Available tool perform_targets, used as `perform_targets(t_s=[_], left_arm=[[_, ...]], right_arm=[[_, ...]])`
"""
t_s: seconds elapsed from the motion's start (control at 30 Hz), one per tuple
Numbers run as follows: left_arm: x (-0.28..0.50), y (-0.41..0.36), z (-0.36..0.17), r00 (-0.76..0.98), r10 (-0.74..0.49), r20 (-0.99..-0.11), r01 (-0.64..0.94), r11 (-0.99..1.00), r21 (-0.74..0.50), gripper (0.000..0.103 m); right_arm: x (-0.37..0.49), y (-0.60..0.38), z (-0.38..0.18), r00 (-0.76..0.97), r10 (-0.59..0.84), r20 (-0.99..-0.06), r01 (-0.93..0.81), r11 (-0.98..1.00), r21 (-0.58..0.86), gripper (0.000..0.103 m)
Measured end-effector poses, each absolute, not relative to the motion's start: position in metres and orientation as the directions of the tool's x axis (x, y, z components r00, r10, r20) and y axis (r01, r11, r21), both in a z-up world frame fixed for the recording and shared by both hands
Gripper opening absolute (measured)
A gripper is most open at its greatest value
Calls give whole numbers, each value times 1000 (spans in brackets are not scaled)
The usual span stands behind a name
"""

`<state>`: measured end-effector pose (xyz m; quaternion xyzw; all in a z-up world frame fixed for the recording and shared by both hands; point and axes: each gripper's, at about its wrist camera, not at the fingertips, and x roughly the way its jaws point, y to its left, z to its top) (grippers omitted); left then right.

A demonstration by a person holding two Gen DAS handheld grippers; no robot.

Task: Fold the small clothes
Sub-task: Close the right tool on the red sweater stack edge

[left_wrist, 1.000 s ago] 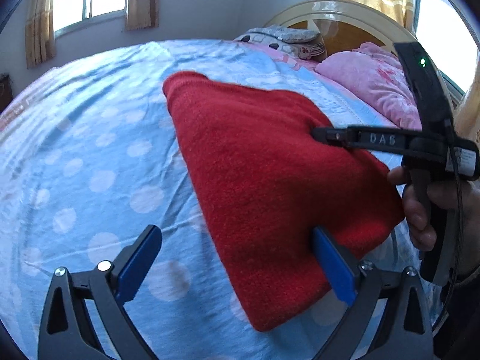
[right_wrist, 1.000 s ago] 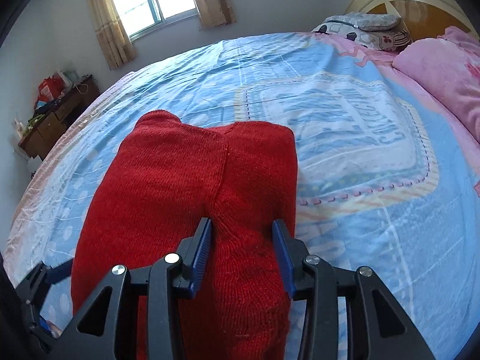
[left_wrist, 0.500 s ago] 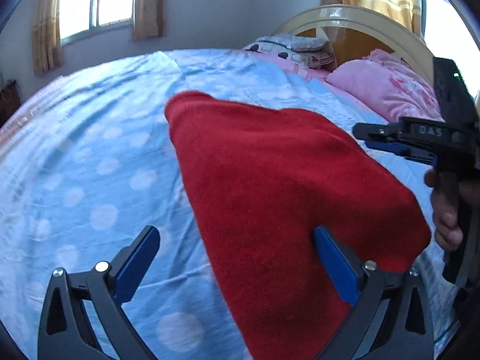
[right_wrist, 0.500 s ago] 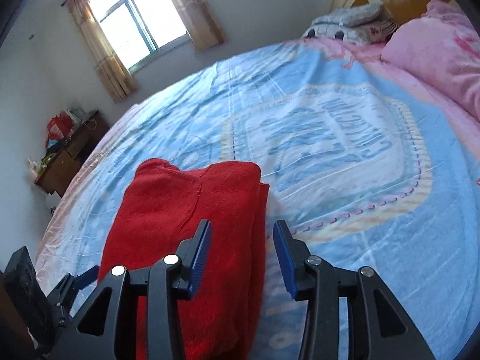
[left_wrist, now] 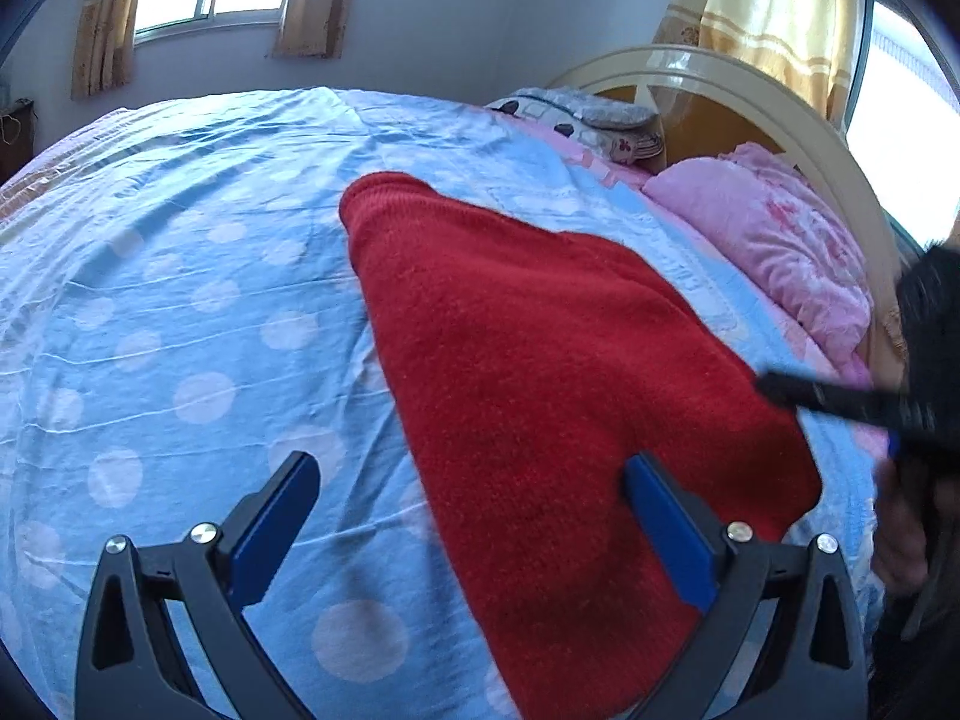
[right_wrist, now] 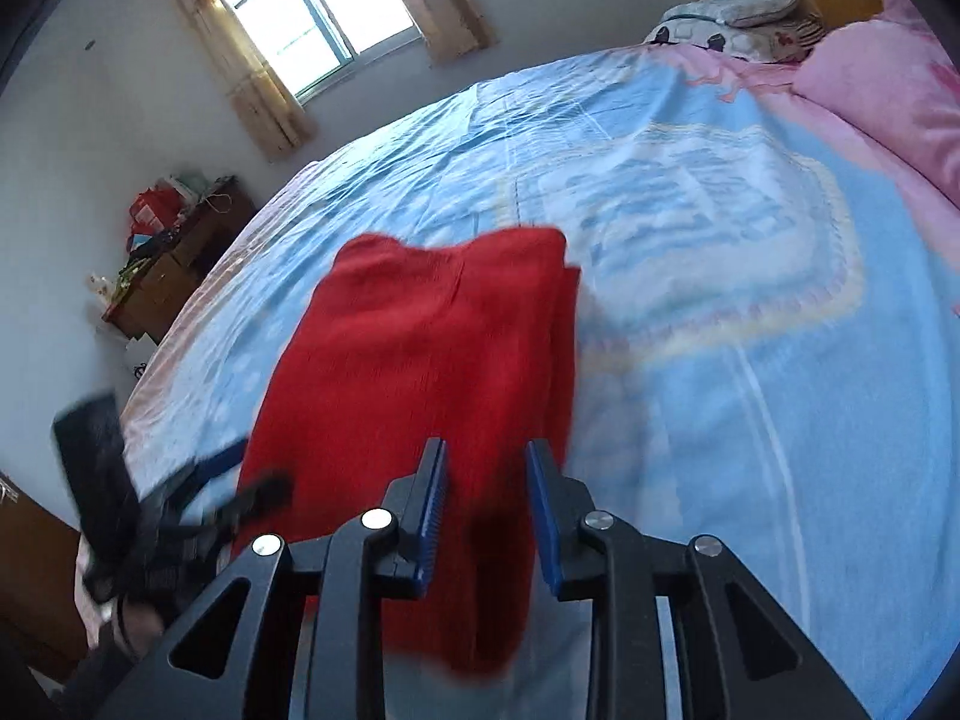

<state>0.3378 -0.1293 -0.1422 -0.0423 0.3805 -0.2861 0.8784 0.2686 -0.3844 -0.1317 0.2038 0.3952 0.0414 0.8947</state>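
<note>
1. Left hand-held gripper (left_wrist: 471, 498): jaws spread wide, nothing between the pads. Its right blue pad sits at the near edge of the red knit garment (left_wrist: 540, 372); its left pad is over bare bedsheet (left_wrist: 150, 312).
2. Right hand-held gripper (right_wrist: 487, 474): jaws parted by a narrow gap, hovering above the garment's near right end (right_wrist: 432, 354). No cloth pinched that I can see; frame is motion-blurred, so contact is unclear.
3. Key relation: the garment lies straight ahead of both grippers, long axis running away from the person toward the far side of the bed. Left unit is at the near left edge, right unit at the near right corner. Both about equally near; the right is more centred over the cloth.
4. Garment: thick red knit, fuzzy surface, already doubled into a long slab. Layered edge shows along its right side in the right wrist view; rounded fold at the far end.
5. Judgement: a further fold probably means grabbing the near end and carrying it to the far end. Bulky knit, so stacked layers may slip unless the pads bite the full thickness.
6. Bedsheet: thin blue cotton, white dots, light wrinkles, soft support beneath.
7. Far: pink blanket (left_wrist: 774, 252), patterned pillow (left_wrist: 588, 120), curved cream headboard (left_wrist: 750, 84).
</note>
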Motion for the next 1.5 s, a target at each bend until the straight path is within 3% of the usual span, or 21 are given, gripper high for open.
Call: perform_targets(t_s=[0.07, 0.1, 0.37, 0.43, 0.5, 0.53, 0.6, 0.77, 1.03, 1.3, 1.37, 1.43, 1.5], left_arm=[[340, -130, -144, 532, -548, -646, 476, 824, -308, 103], [340, -131, -145, 518, -550, -655, 478, 821, -312, 103], [335, -136, -150, 486, -539, -688, 485, 821, -301, 103], [334, -136, -150, 485, -538, -689, 483, 822, -302, 103], [334, -136, -151, 479, -538, -693, 482, 822, -304, 103], [334, -136, -151, 477, -537, -695, 486, 821, -301, 103], [336, -139, -152, 467, -539, -701, 492, 817, -300, 103], [337, -138, -153, 462, -544, -700, 496, 813, -305, 103], [336, -143, -156, 467, -524, -713, 495, 822, -281, 103], [337, -146, -156, 467, -520, -715, 495, 824, -276, 103], [338, -146, -156, 466, -521, -715, 495, 824, -277, 103], [338, -147, -157, 466, -520, -716, 496, 823, -276, 103], [338, -147, -157, 465, -521, -716, 497, 823, -276, 103]], right_arm=[[259, -375, -144, 640, 256, -724, 96, 909, 406, 24], [254, -371, -152, 620, 228, -751, 118, 919, 376, 4], [252, -396, -167, 608, 308, -732, 187, 840, 509, 5], [251, -394, -159, 616, 291, -732, 161, 863, 479, 6], [248, -385, -145, 632, 265, -729, 113, 898, 424, 18], [247, -386, -138, 647, 257, -718, 101, 904, 415, 44], [247, -391, -126, 690, 274, -670, 76, 893, 444, 73], [286, -424, -115, 741, 250, -624, 111, 870, 480, 73], [359, -449, -151, 674, 302, -674, 146, 840, 523, 73], [384, -459, -174, 669, 376, -642, 124, 794, 595, 72], [388, -457, -174, 669, 378, -640, 114, 799, 590, 68], [394, -453, -174, 662, 401, -632, 87, 797, 597, 56], [397, -451, -176, 655, 402, -640, 82, 804, 589, 52]])
